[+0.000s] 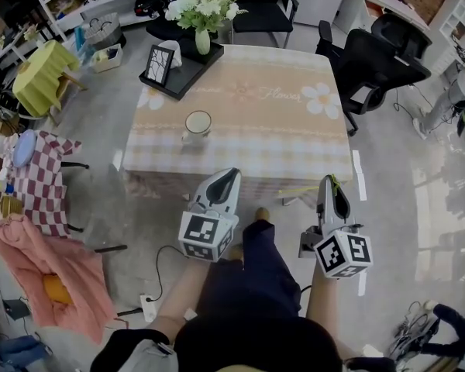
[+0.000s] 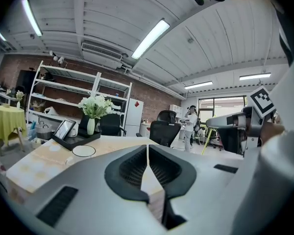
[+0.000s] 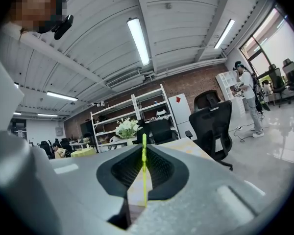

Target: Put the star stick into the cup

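Stick held in the right gripper, cup waiting on the tabletop

The tabletop [image 1: 294, 138] carries the cup [image 1: 198, 123], upright with its mouth open, left of centre and well apart from both grippers, which hang at the near edge. The left gripper [image 1: 231, 177] is closed with nothing in it. The right gripper [image 1: 329, 187] is closed on the stick [image 3: 144, 175], a thin yellow-green rod standing upright between the pads; its star end cannot be made out. The stick looks very light and probably bendy and slick, so a firm pinch mid-shaft should stop it swivelling. The cup seems light enough to tip if knocked.
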Available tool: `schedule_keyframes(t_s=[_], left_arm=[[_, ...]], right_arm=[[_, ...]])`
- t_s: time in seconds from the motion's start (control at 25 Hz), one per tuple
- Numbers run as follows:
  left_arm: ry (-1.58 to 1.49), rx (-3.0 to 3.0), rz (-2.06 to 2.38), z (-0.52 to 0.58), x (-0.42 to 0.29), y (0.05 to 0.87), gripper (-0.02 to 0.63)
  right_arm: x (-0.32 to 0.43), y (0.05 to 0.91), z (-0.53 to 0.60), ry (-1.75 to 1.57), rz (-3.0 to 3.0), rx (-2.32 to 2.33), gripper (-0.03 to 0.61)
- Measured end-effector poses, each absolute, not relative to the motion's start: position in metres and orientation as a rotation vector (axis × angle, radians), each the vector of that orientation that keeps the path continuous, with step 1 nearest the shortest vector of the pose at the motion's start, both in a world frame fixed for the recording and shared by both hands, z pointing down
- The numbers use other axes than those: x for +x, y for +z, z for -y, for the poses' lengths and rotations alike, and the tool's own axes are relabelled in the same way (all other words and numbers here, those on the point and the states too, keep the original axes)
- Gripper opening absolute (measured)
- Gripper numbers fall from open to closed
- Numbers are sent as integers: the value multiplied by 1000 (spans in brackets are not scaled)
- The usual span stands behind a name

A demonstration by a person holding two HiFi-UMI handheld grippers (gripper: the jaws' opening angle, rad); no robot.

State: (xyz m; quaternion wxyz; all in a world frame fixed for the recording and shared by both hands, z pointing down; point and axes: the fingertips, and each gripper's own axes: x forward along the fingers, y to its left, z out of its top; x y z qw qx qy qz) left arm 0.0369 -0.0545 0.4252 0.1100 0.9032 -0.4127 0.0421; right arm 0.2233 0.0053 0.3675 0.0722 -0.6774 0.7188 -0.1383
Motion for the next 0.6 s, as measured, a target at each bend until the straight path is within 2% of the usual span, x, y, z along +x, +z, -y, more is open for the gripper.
schedule_keyframes(t_s=[0.6], left_arm=[[146, 2650, 1233, 118, 83, 422, 20]], right_arm=[[267, 356, 68, -411, -2183, -1983, 20]])
